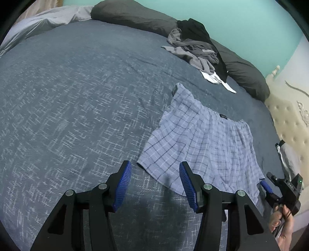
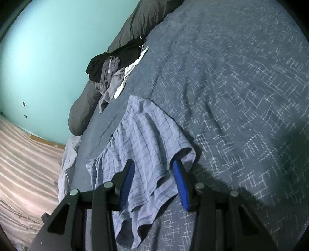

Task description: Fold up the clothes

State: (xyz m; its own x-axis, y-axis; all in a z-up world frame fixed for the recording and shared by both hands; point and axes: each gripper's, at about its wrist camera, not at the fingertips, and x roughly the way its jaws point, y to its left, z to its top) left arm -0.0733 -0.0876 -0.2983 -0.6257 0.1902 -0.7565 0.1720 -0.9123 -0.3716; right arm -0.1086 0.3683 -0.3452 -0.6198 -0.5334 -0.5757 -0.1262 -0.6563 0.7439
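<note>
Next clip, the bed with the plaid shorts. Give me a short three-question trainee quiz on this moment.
1. True or false: the left gripper is clamped on the plaid shorts.
2. Where is the pile of unfolded clothes? A on the floor; B against the dark pillows; C between the right gripper's fingers.
3. What lies between the open fingers of the right gripper?

Key: 1 false, it is open with only a hem edge between its pads; 2 B; 3 the shorts' fabric.
</note>
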